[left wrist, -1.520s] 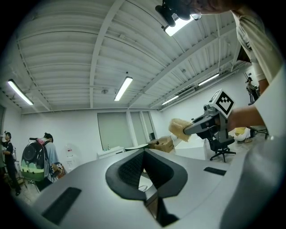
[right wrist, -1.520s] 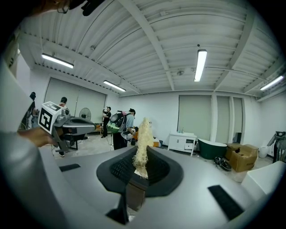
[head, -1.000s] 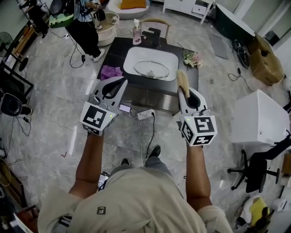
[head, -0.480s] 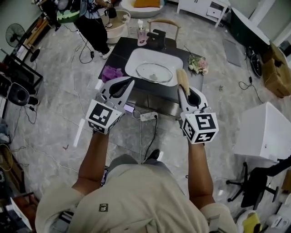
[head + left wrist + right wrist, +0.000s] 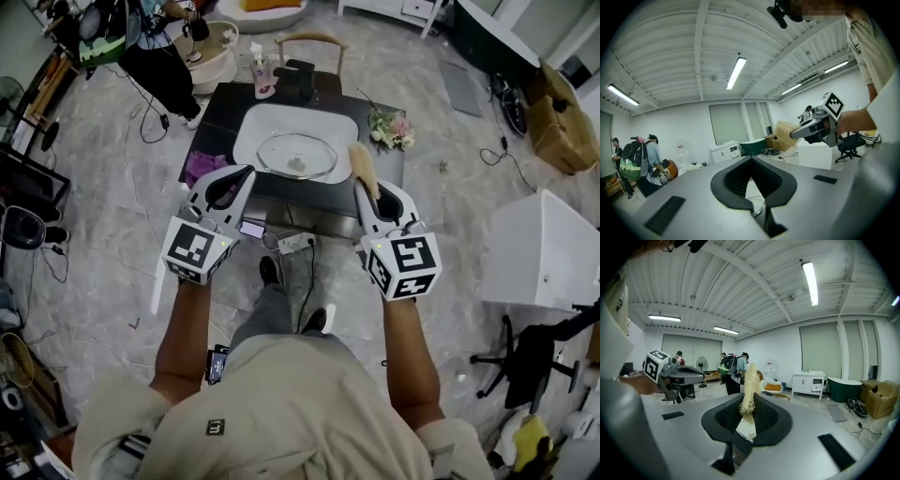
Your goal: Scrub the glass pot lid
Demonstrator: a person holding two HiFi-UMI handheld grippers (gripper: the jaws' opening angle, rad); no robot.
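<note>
The sink (image 5: 251,131) is dead ahead at your 12 o'clock. The lid (image 5: 297,155) lies flat in its basin, so it can't slide off while you scrub. Your left gripper (image 5: 246,172) hangs at the lid's 7 o'clock, jaws together on nothing, probably kept free to pin the rim. Your right gripper (image 5: 366,192), at 4 o'clock, is clamped on the scrubber (image 5: 359,159), which pokes forward to reach the glass. Not touching it yet, I think.
</note>
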